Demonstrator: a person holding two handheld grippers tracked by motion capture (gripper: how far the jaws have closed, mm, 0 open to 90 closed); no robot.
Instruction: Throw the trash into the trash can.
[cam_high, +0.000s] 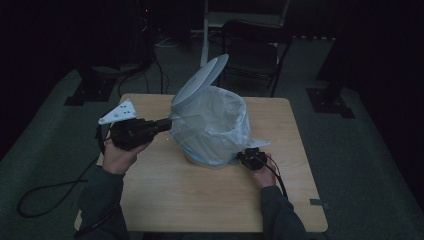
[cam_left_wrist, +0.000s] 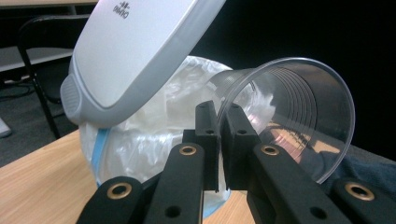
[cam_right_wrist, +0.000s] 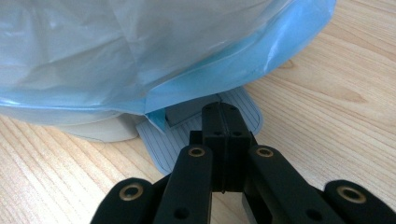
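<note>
The wooden table (cam_high: 210, 200) carries everything, and on it, between your two grippers, stands the pedal bin (cam_high: 212, 127), lined with a clear bag whose blue edge (cam_right_wrist: 243, 79) hangs down over its foot. Its grey lid (cam_high: 200, 82) is tipped up and open, rising above and just beyond your left gripper (cam_high: 167, 123); in the left gripper view the lid (cam_left_wrist: 135, 51) leans overhead, to the left of the jaws.

Your left gripper (cam_left_wrist: 223, 122) sits at the bin's left side, level with its rim, jaws pointing at the bag. They are pinched together on the rim of a clear plastic cup (cam_left_wrist: 289, 116), which lies on its side with its mouth towards your camera and its base away, towards the bin's opening. In the high view the cup (cam_high: 186, 118) is faint against the bag, right at the jaw tips.

Your right gripper (cam_right_wrist: 223, 114) is low at the bin's foot, its jaws closed flat against each other with nothing between them, and their tips rest on the ribbed pedal (cam_right_wrist: 163, 140) that juts out from under the bag's blue edge. In the high view it (cam_high: 243, 156) sits at the bin's lower right.
</note>
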